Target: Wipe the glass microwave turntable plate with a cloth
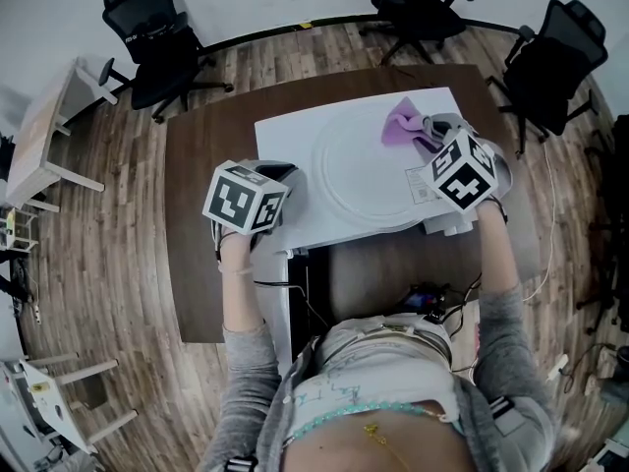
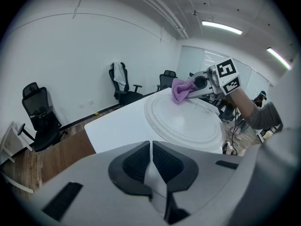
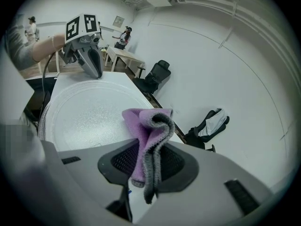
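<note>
Slippage is main worry — right claw pinches purple cloth by thin fold, over far rim of glass plate; hard drag could pull it free. Left claw, pressed shut on white board edge, steadies board only — plate may skate toward desk edge.

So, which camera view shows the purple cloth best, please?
The right gripper view: the purple cloth sits close, clamped between the jaws, folds clear. The head view shows it small at the plate's far side; the left gripper view, distant.

An office-like room: black swivel chairs, wood-plank floor, side desk, ceiling strip lights.
</note>
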Available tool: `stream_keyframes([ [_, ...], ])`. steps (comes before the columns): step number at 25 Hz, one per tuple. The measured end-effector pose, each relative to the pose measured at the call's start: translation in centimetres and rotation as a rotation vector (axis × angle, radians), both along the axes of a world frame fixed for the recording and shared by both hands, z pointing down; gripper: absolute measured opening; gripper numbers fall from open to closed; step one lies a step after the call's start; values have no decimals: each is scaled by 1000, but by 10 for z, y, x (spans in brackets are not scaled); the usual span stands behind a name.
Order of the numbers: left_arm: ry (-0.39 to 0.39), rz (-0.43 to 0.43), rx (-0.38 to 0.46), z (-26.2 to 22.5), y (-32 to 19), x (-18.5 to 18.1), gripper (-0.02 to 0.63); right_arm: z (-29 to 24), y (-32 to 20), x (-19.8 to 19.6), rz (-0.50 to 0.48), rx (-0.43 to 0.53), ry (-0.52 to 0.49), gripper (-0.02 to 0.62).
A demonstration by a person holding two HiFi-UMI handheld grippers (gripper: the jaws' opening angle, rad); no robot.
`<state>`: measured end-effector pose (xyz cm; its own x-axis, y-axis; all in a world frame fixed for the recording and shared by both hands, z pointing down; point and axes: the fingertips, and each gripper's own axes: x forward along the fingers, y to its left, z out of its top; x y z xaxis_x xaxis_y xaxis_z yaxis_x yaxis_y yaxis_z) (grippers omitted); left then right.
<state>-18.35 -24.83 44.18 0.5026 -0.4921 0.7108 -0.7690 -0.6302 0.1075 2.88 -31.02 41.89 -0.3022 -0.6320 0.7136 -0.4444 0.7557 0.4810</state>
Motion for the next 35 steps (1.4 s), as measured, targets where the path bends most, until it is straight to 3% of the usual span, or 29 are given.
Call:
stream_keyframes([
  [21, -5, -8, -25, 3, 3, -1, 25, 0, 62, 27, 33, -32, 41, 112],
  [35, -5, -15, -20, 4, 5, 1, 23, 1, 114, 7, -54, -84, 59, 112],
])
